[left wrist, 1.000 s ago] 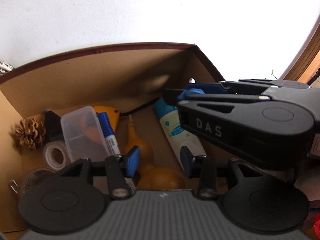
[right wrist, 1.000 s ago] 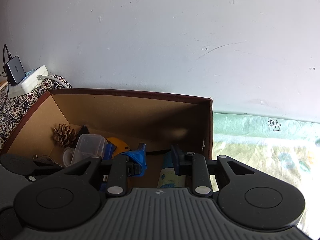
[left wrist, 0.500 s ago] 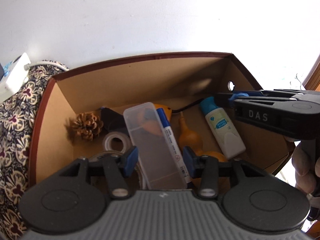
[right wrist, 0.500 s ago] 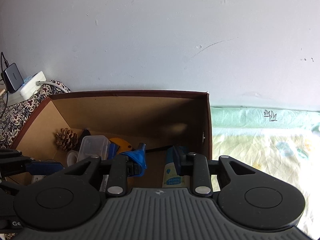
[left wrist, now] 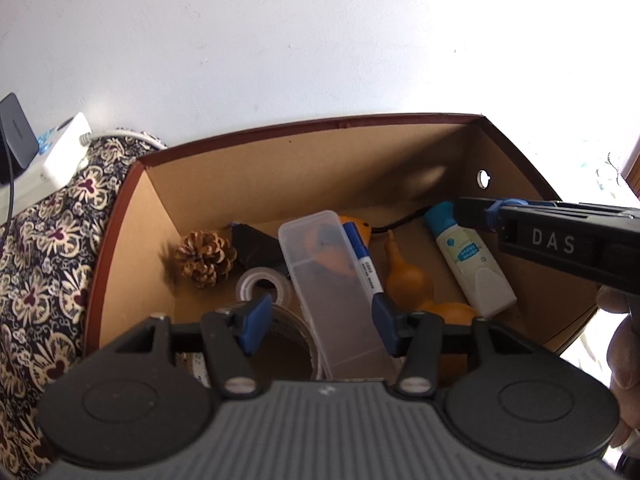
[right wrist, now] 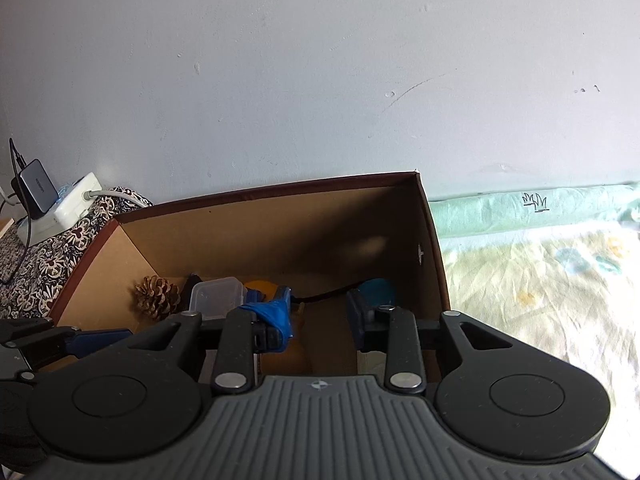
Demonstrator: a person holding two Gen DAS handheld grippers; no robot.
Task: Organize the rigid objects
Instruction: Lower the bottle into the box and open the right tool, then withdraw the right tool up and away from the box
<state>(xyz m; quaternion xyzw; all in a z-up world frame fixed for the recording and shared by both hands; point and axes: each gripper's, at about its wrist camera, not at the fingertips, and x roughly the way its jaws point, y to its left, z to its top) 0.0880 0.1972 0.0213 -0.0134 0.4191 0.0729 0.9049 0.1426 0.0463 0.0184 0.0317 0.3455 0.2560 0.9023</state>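
White wall behind, the cardboard box (left wrist: 132, 248) already holds many objects; both grippers, left gripper (left wrist: 320, 326) and right gripper (right wrist: 318, 316), are opening, empty.

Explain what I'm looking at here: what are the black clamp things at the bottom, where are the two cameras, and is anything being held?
No robot here: a person carries a hand-held two-finger gripper in each hand, with a wide-angle camera on each looking along the fingers. One picture is from the left gripper, the other from the right gripper. The right one also shows from the side in the left view, with part of a hand behind it.

Both look into a cardboard box against a white wall. Inside lie a pine cone, a tape roll, a clear plastic case, a blue marker, orange gourds and a white bottle with a blue cap.

Both grippers' jaws are opening and nothing is gripped; the case merely lies below the left one.
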